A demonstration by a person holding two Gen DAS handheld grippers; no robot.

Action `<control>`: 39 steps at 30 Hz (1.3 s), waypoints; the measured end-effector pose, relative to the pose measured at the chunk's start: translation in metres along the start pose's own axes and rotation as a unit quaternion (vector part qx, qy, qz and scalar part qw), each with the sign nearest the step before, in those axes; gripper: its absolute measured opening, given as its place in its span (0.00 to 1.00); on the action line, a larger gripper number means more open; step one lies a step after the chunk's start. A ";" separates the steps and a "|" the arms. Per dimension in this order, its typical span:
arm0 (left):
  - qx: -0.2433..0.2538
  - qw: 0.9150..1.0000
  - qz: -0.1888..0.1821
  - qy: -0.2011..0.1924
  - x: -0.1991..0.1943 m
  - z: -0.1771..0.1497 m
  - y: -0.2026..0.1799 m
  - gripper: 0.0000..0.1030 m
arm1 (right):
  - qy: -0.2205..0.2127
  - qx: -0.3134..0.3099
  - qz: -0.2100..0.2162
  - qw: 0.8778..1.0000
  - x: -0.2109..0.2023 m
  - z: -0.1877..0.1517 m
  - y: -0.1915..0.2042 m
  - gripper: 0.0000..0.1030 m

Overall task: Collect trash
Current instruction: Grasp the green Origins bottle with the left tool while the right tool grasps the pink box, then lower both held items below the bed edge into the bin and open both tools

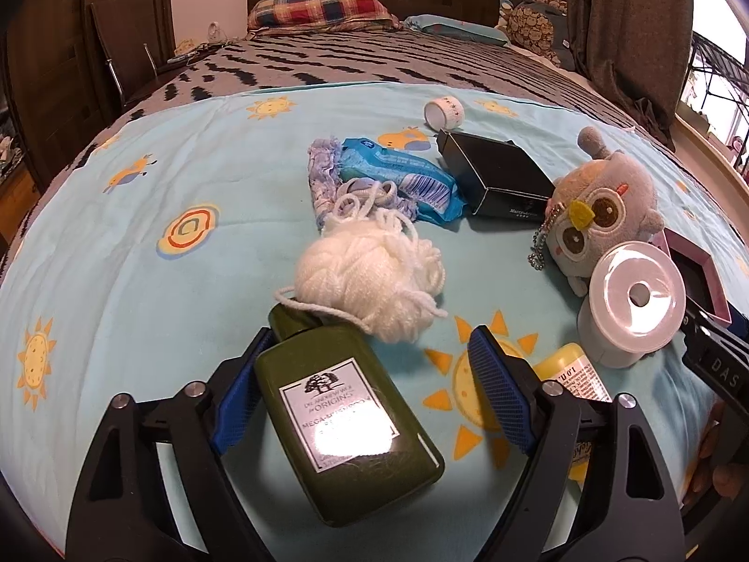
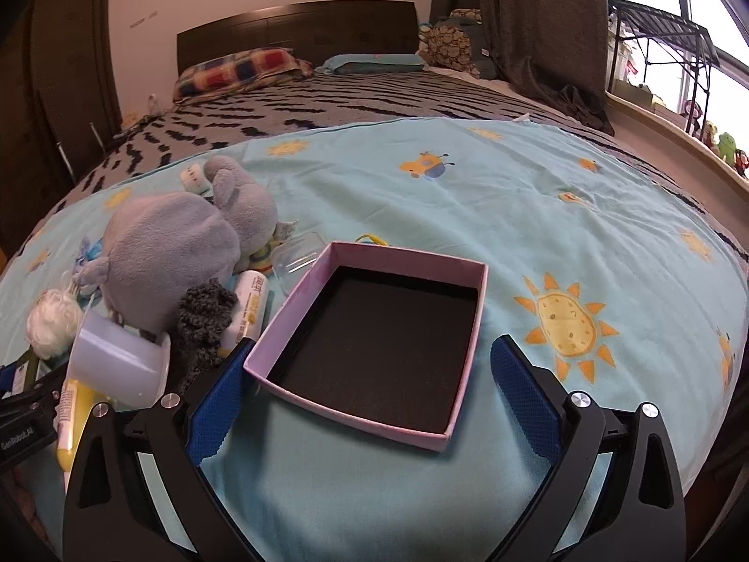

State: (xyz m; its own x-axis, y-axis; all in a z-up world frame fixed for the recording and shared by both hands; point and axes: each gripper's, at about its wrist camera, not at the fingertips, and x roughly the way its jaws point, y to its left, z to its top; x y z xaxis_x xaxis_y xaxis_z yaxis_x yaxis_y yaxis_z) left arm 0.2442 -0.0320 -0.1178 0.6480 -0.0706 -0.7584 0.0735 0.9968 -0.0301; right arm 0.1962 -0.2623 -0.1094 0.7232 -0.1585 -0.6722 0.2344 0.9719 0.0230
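Left wrist view. The left gripper (image 1: 370, 374) hangs low over the bed (image 1: 140, 215), jaws spread wide. A dark green bottle (image 1: 346, 426) lies between them, its left edge against the left blue pad (image 1: 243, 398), a clear gap to the right one; nothing clamped. A loose ball of white yarn (image 1: 370, 281) sits just past the bottle's cap, one strand draped over it. Beyond that, a blue wipes packet (image 1: 402, 178) with a bit of blue fringed cloth (image 1: 323, 173) beside it, then a black box (image 1: 496, 178) and a small white tape roll (image 1: 442, 112). To the right: a grey owl plush (image 1: 604, 206), a pale tub with a holed lid (image 1: 632, 295), a yellow tube (image 1: 576, 374) partly behind the right finger.

Right wrist view. The right gripper (image 2: 374, 388) also has its jaws wide apart, holding nothing. An open pink box (image 2: 463, 351) with black lining rests on the bed between them, its near-left corner just beside the left pad (image 2: 220, 398); contact unclear. Left of it: the grey plush seen from behind, a dark knitted piece (image 2: 206, 318), a white tube (image 2: 248, 309), the tub on its side.
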 end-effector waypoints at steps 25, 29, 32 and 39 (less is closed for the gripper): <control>0.037 0.999 -0.014 -0.018 -0.073 -0.076 0.022 0.44 | -0.017 -0.030 0.038 0.999 -0.093 -0.068 -0.001 0.85; 0.035 0.999 -0.025 -0.020 -0.088 -0.094 0.023 0.43 | -0.020 -0.030 0.046 0.998 -0.114 -0.082 -0.002 0.85; 0.034 0.999 -0.032 -0.023 -0.102 -0.110 0.024 0.43 | -0.022 -0.035 0.051 0.998 -0.128 -0.093 -0.002 0.85; 0.051 0.997 -0.049 -0.021 -0.127 -0.146 0.013 0.43 | 0.000 -0.041 0.083 0.996 -0.154 -0.126 0.001 0.85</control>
State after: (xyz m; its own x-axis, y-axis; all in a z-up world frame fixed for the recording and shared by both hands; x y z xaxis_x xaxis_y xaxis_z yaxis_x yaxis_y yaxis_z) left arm 0.0523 -0.0053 -0.1171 0.6651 -0.1721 -0.7266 0.2135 0.9763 -0.0358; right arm 0.0030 -0.2154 -0.0993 0.7476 0.0062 -0.6641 0.0572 0.9956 0.0737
